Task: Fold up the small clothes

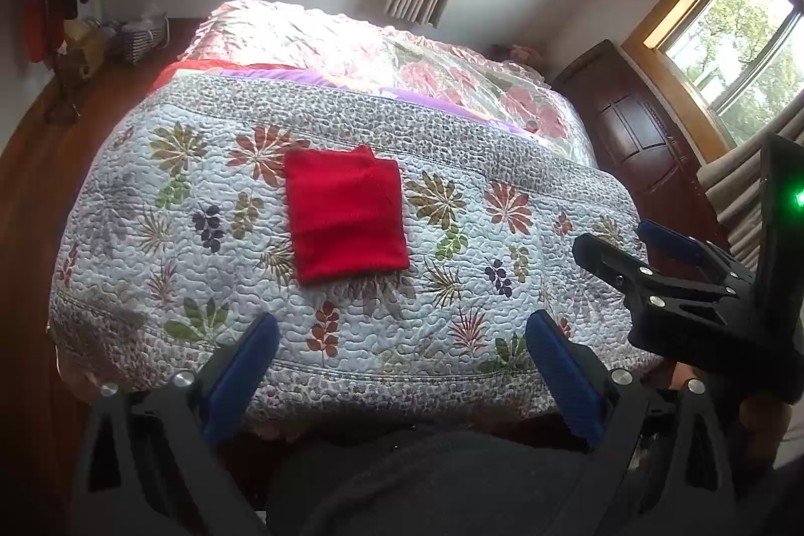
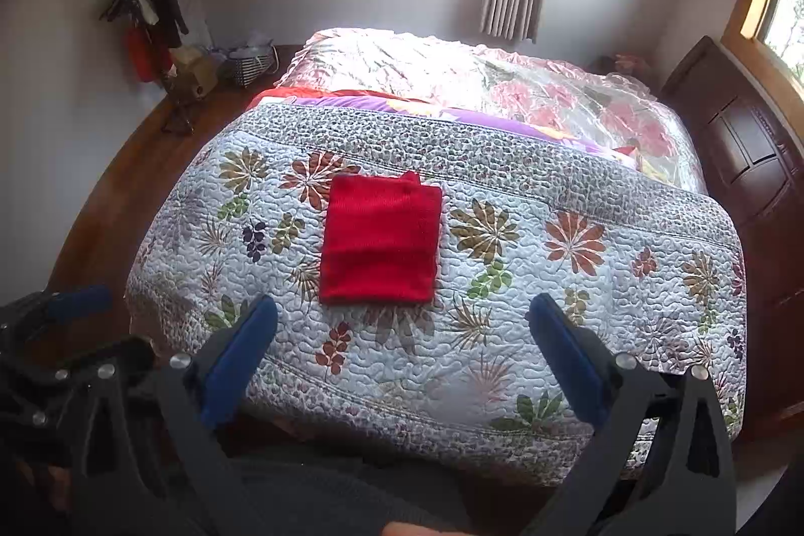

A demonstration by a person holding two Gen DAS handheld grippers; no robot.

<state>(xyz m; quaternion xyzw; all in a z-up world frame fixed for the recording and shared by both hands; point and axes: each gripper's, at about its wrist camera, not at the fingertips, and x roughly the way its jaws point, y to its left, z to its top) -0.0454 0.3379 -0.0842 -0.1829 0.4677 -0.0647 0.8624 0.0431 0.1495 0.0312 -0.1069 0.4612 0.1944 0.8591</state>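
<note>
A red garment [image 1: 346, 214] lies on the floral quilt [image 1: 452, 285] of the bed, already folded into a compact rectangle, with a second layer peeking out as a small step along its far edge. It sits near the middle of the quilt, well clear of the edges and of the plastic-covered bedding [image 1: 402, 54] behind it. The left gripper [image 1: 402, 365] hangs above the near edge of the bed with its jaws spread wide and nothing between them; the right gripper [image 2: 402, 350] is likewise released and empty, held back from the cloth. Neither tool touches the fabric. Judging by the neat shape, the folding of this piece looks finished or nearly so, and the step in hand seems to be a pause over the finished fold. If another fold is wanted, the next move calls for both grippers to come down at the near corners of the red rectangle, pinch all layers together, and carry them over evenly so the stack does not slide apart. Otherwise the piece only needs to be set aside.
</note>
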